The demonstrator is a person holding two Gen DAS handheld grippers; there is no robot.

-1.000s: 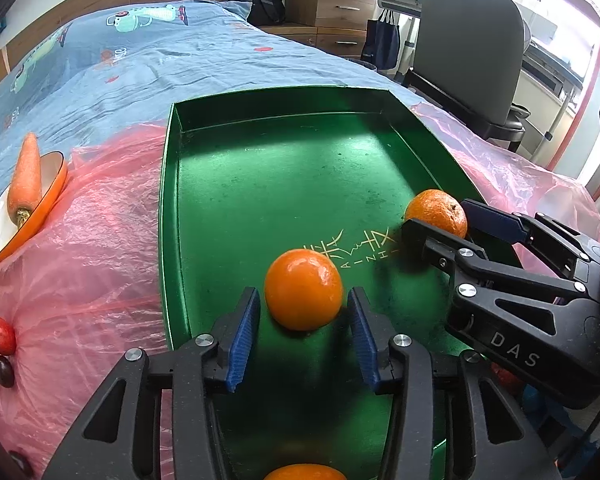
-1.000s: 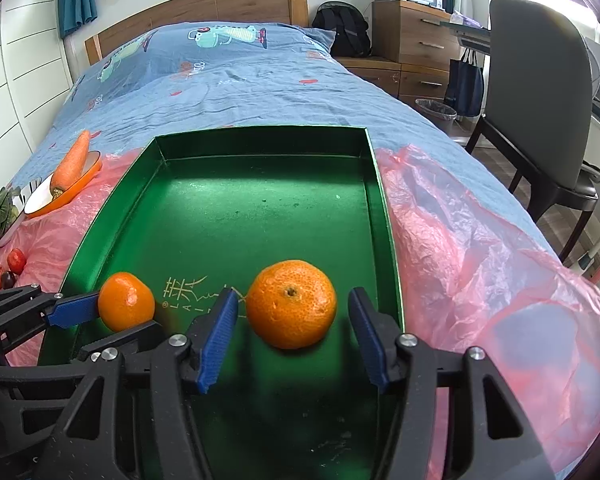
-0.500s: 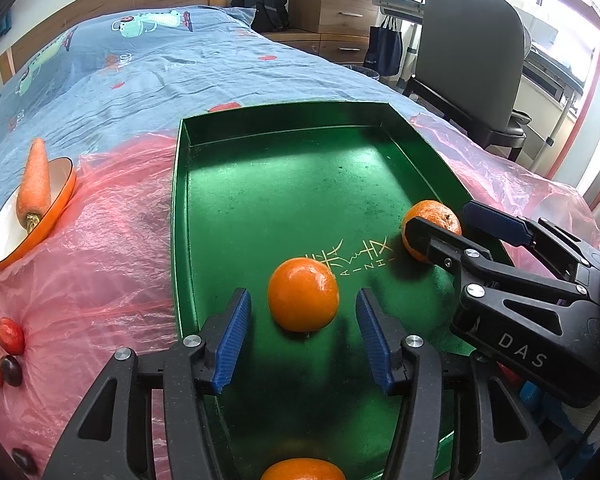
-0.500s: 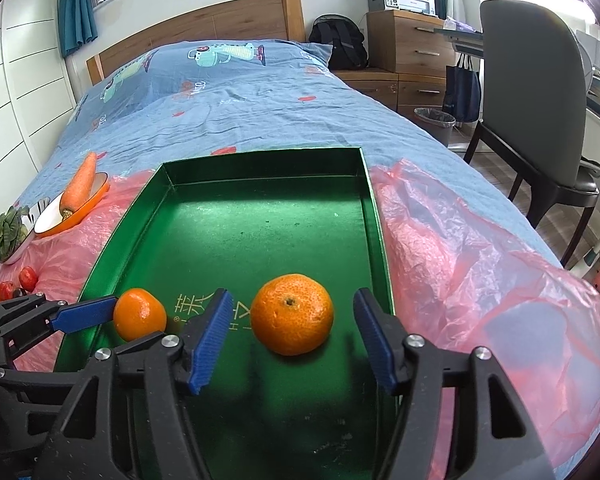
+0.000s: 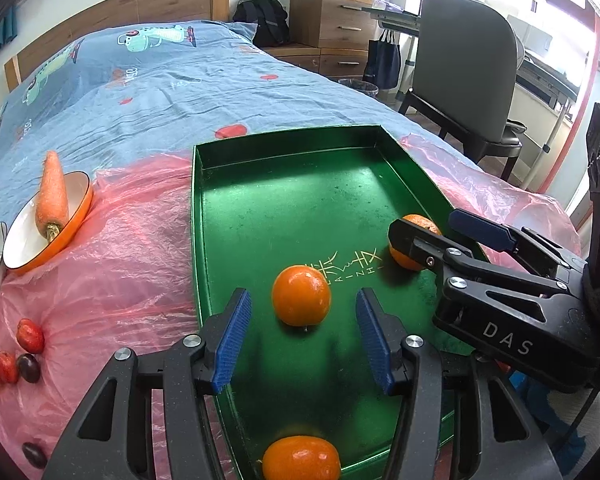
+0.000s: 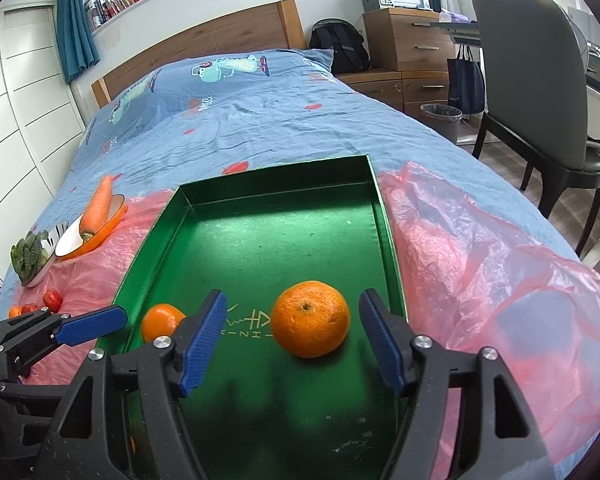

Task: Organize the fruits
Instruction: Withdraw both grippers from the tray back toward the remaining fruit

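A green tray (image 5: pixel 260 208) lies on pink plastic on the bed, also in the right wrist view (image 6: pixel 260 240). Three oranges rest in it. One orange (image 5: pixel 301 295) lies just ahead of my open, empty left gripper (image 5: pixel 302 336). A second orange (image 6: pixel 309 319) lies just ahead of my open, empty right gripper (image 6: pixel 292 336); in the left wrist view this orange (image 5: pixel 410 258) is partly hidden behind the right gripper's fingers (image 5: pixel 420 240). A third orange (image 5: pixel 300 458) sits at the tray's near edge.
An orange-rimmed bowl (image 5: pixel 72 220) holding a carrot (image 5: pixel 52 196) sits left of the tray. Small red and dark fruits (image 5: pixel 30 336) lie on the pink plastic (image 5: pixel 120 280) at the left. Leafy greens (image 6: pixel 28 256) lie beside the bowl. A grey chair (image 6: pixel 540 92) stands right of the bed.
Both grippers have drawn back and risen from the tray, jaws opening wider. The two oranges now lie free ahead of the fingertips instead of between them.
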